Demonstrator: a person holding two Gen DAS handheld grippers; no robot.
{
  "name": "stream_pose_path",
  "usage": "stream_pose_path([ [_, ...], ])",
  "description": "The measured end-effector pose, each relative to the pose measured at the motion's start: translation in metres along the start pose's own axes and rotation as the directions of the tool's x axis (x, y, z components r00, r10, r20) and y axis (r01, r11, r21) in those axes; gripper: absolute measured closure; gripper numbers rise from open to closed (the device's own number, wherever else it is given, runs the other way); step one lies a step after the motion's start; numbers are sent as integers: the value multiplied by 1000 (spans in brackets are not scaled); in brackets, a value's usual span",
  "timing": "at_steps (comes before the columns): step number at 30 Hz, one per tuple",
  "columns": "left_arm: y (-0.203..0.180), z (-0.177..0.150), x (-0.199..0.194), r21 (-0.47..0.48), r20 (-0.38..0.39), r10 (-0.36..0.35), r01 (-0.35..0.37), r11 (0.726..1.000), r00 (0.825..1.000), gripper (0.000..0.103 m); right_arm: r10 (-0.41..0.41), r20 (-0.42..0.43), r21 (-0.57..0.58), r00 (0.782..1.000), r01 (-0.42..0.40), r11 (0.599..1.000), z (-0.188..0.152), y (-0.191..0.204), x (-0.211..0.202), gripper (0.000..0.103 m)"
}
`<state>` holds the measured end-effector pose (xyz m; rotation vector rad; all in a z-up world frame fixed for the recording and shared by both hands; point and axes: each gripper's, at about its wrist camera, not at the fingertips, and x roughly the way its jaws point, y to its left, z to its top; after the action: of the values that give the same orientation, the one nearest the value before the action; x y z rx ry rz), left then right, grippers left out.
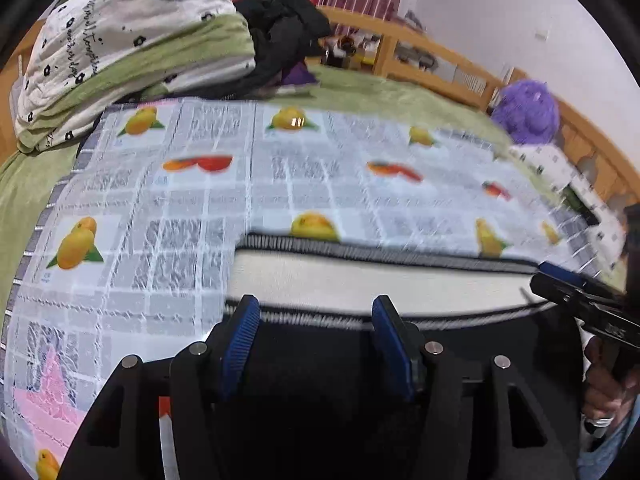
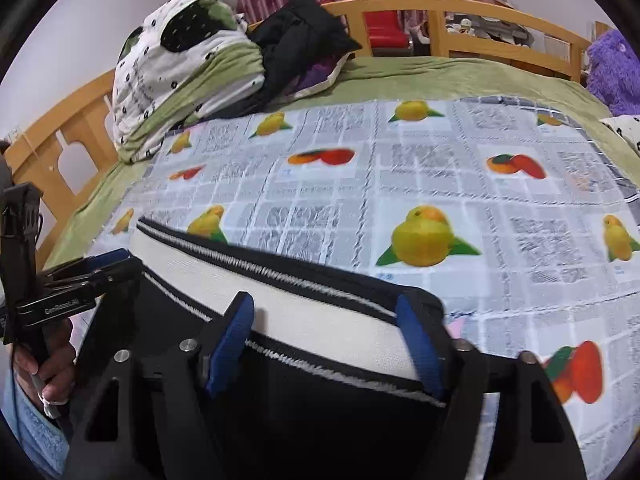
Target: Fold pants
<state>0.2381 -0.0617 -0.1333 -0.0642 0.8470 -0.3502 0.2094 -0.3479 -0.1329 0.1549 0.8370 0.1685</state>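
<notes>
Here the left gripper [image 1: 316, 336] and right gripper [image 2: 328, 340] both stand spread over the pants [image 2: 320, 320], pads clear of the cloth. The pants lie flat on a glossy fruit-print sheet [image 2: 440, 184] over the bed [image 2: 440, 76]. Judging by the compact shape, some folding seems done; how much remains is unclear. Black knit, a cream band, ribbed piping

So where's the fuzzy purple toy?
In the right wrist view, the purple toy sits at the far right, beside the wooden bed frame.
</notes>
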Motion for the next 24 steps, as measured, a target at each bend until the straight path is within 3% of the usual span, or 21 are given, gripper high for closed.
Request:
stream_pose_path([
  [3, -1, 12, -6, -4, 30, 1, -1, 1000, 1000, 46, -32, 73, 13, 997, 31, 999, 9, -6, -19, 41],
  [7, 1, 8, 34, 22, -36, 120, -119, 993, 992, 41, -141, -34, -14, 989, 140, 990, -1, -9, 23, 35],
  [9, 13, 3, 45, -35, -59, 91, -93, 995, 994, 34, -76, -23, 55, 997, 77, 995, 2, -23, 23, 31],
  [13, 29, 3, 43, -135, -90, -3, -9, 991, 996, 34, 40, -61, 218, 997, -26, 976, -2, -50, 32, 27],
  [20, 28, -18, 16, -123, -133, -14, -2, 992, 991, 35, -82, -57, 96, 995, 88, 992, -6, -22, 12, 27],
  [24, 26, -52, -12, -81, -187, 5, -20, 997, 982, 36, -98, -52, 37, 994, 100, 994, -35, -14, -21, 27],
])
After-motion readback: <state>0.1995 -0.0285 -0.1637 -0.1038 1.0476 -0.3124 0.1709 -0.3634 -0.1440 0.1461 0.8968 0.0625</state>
